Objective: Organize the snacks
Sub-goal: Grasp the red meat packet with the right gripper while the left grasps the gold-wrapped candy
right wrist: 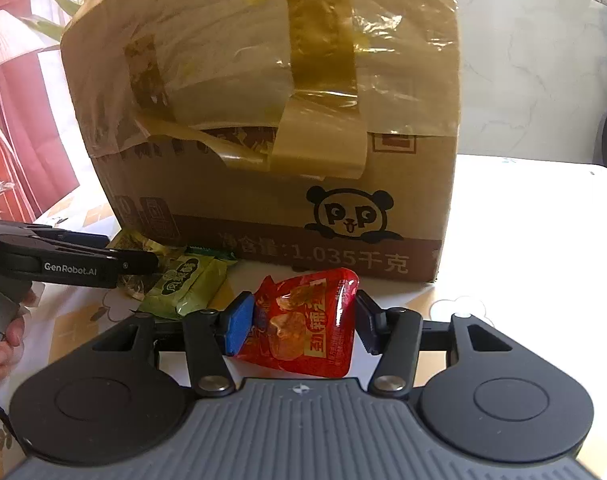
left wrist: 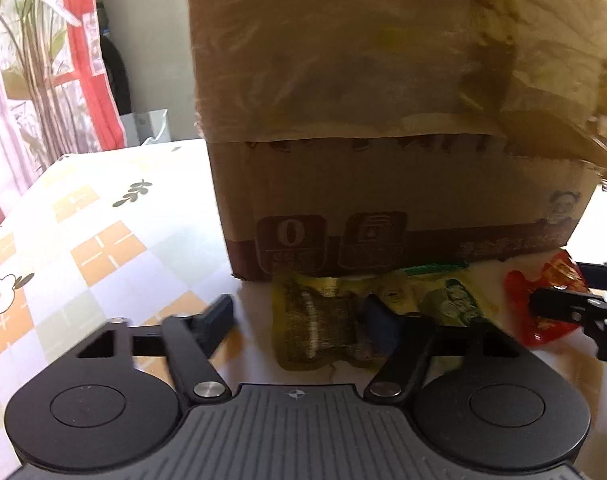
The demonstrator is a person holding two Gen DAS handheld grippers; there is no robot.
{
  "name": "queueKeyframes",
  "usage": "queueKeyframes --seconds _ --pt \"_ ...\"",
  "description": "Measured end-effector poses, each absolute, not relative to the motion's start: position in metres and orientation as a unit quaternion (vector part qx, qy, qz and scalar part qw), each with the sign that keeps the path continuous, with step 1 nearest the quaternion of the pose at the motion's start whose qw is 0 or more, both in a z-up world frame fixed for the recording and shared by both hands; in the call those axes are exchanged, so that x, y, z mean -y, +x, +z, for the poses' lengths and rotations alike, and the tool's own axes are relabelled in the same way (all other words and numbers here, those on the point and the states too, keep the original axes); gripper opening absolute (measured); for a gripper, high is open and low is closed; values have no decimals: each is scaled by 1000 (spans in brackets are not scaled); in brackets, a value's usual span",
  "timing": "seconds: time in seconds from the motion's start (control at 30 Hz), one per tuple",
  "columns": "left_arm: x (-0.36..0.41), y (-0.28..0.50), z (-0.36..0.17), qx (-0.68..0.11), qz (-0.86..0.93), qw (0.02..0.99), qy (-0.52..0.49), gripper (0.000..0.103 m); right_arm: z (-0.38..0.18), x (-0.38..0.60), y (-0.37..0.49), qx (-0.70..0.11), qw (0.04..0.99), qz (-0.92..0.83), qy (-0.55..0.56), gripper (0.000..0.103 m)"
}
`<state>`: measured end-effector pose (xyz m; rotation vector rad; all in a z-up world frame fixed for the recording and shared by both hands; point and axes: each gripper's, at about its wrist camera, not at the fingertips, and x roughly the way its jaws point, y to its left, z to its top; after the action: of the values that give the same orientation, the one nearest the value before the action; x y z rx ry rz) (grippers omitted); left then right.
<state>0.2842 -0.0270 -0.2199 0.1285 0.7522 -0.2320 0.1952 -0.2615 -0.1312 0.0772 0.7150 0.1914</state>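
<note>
- Right gripper (right wrist: pixel 301 322) pinches the red packet (right wrist: pixel 307 320) in front of the box (right wrist: pixel 263 120); hold it firm while lifting.
- Left gripper (left wrist: pixel 299 320) stands open, one pad (left wrist: pixel 379 328) over the yellow packet (left wrist: pixel 319 320), the other on the table (left wrist: pixel 83 220); centre it before squeezing.

Black grippers, blue-padded fingers (right wrist: pixel 239 322), silver screws, white "GenRobot.AI" lettering.
</note>
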Motion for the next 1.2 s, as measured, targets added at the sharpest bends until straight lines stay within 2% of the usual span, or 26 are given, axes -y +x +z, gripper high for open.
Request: queueKeyframes --seconds 0.07,0.17,0.6,0.83,1.03,1.13,1.2 --pt "30 278 -218 -364 -124 921 67 49 -131 261 195 -348 932 96 35 56" --pt "31 269 -216 -367 -127 919 71 45 -131 261 193 -345 933 98 33 56" --pt "9 228 -207 -385 -146 909 62 46 -128 260 191 -350 932 90 11 56" --pt "-12 191 -206 -390 -155 905 66 47 -121 242 162 -341 931 126 2 56" --pt "-16 176 -208 -382 -138 913 51 45 -128 248 155 -342 931 125 29 56" --pt "-19 183 -207 -383 -160 910 3 18 -129 247 153 -338 931 130 36 56" --pt "-17 180 -203 -372 -156 915 6 12 -128 248 149 -325 936 130 35 56"
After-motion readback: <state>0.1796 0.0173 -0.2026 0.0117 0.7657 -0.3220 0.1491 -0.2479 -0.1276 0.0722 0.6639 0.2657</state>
